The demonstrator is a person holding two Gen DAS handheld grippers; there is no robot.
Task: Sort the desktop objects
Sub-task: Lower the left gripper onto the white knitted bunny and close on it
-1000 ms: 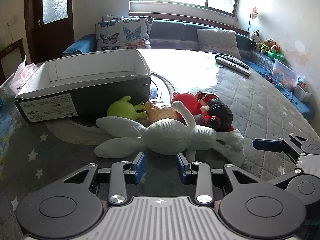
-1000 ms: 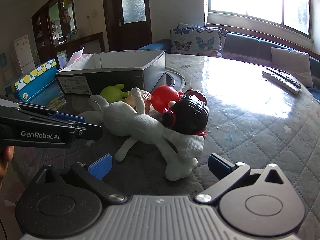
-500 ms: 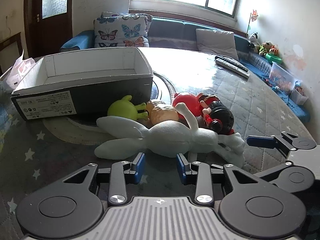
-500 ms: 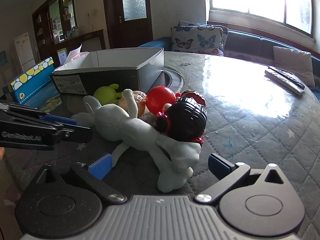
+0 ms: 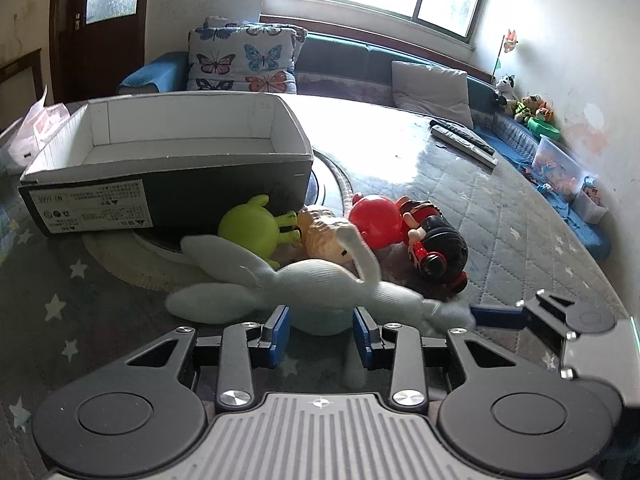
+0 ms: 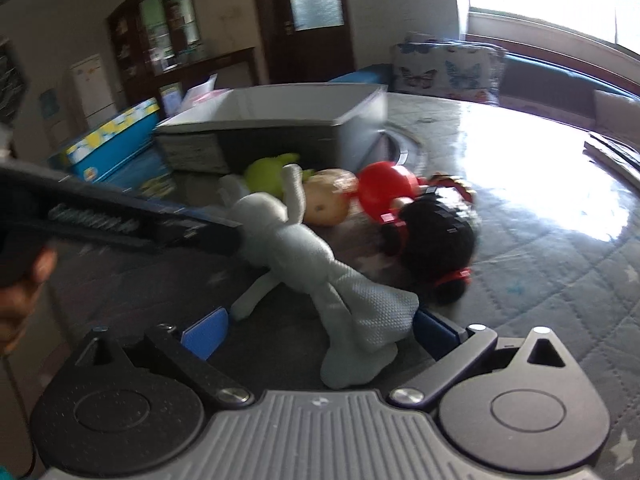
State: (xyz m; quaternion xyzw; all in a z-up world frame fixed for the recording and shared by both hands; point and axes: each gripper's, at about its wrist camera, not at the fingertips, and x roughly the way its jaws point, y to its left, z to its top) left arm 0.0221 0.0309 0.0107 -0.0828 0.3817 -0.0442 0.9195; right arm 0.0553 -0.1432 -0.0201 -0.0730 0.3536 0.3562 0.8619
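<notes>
A quilted worktop (image 5: pixel 500 216) carries an open cardboard box (image 5: pixel 168 160); before it a white plush rabbit (image 5: pixel 320 280) lies among small toys. Left tongs (image 5: pixel 320 332) part-open around its belly; right tongs (image 6: pixel 320 328) wide open, straddling its leg

The whole right wrist view is smeared by motion blur, so the label on the shoe box (image 6: pixel 192 148) cannot be read there. The white plush rabbit (image 5: pixel 320 280) hides the near sides of the tan toy (image 5: pixel 320 228) and the green toy (image 5: pixel 252 228). The contents of the far-right clear bin (image 5: pixel 560 164) are too small to tell.
</notes>
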